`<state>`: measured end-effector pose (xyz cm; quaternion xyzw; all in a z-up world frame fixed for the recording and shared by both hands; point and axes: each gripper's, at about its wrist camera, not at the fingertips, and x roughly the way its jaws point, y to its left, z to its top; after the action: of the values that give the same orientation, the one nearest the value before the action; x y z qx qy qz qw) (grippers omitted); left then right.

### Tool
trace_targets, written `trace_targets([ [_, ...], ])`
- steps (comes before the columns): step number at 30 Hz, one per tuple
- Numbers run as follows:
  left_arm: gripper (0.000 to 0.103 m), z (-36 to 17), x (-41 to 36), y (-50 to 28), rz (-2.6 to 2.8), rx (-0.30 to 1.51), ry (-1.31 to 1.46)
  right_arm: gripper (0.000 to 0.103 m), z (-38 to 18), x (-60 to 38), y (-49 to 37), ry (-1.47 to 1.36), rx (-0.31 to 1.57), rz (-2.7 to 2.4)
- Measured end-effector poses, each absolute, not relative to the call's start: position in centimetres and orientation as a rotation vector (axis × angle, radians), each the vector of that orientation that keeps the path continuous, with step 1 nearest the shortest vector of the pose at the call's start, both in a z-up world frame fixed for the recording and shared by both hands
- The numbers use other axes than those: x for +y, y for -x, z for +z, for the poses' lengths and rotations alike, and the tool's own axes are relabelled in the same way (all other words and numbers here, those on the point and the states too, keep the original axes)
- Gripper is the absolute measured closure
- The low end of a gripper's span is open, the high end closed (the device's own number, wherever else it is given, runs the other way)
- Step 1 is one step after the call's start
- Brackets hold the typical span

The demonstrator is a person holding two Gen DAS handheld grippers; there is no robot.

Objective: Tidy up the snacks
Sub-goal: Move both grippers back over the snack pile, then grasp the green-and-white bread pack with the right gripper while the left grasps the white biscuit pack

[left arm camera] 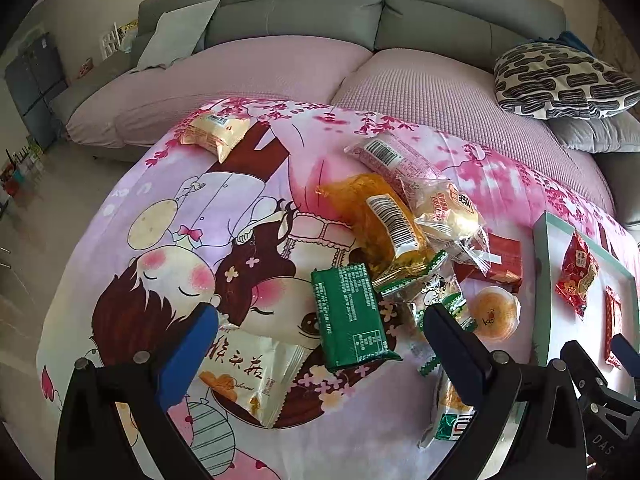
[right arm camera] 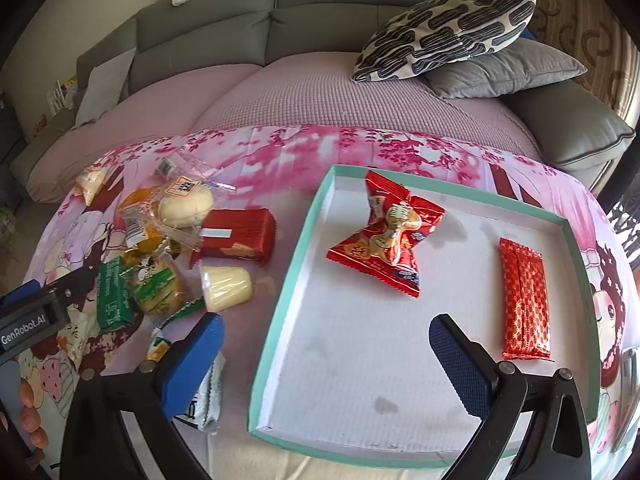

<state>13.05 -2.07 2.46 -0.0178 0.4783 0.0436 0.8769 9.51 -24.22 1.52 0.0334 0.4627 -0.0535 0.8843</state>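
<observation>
Both the left gripper (left arm camera: pixel 320 328) and right gripper (right arm camera: pixel 326 336) stand apart, empty. Only 2 red packets (right arm camera: pixel 386 236) lie in the tray (right arm camera: pixel 288 280). Risk: the heaped snack pile (left arm camera: pixel 404 240) likely slides when 1 wrapper is pulled.

My left wrist camera looks forward and down along my left gripper (left arm camera: pixel 320 332), close over the snack pile (left arm camera: pixel 404 248) on the cartoon cloth (left arm camera: pixel 160 216). My right wrist camera faces the same way from further right, close above the teal tray (right arm camera: pixel 280 292). Both views share the pile, the tray's edge, the sofa (left arm camera: pixel 304 4) and the patterned pillow (right arm camera: pixel 444 36).
</observation>
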Motion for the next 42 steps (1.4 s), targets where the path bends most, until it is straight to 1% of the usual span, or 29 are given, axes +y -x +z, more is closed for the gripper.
trace_targets([
  [12, 0.001, 2.4, 1.3, -11.9, 0.063, 0.997, 0.115, 0.0, 1.1, -19.4, -9.3, -0.057, 1.005, 0.004],
  [25, 0.001, -2.7, 3.1, -12.1, 0.093, 1.139, 0.099, 0.0, -1.1, -16.1, -8.8, -0.048, 1.084, 0.065],
  [29, 0.001, -3.7, 3.3, -12.4, 0.094, 1.168, 0.106, 0.004, -1.2, -15.8, -8.7, -0.019, 1.084, 0.038],
  [36, 0.001, -3.8, 4.3, -12.4, 0.106, 1.164, 0.125, 0.008, -0.8, -16.0, -8.5, -0.033, 1.076, 0.035],
  [37, 0.001, -3.8, 4.4, -12.5, 0.106, 1.164, 0.127, 0.01, -0.7, -16.0, -8.5, -0.035, 1.074, 0.043],
  [42, 0.001, -4.1, 5.0, -12.7, 0.105, 1.166, 0.138, 0.011, -0.5, -15.1, -8.2, -0.027, 1.068, 0.087],
])
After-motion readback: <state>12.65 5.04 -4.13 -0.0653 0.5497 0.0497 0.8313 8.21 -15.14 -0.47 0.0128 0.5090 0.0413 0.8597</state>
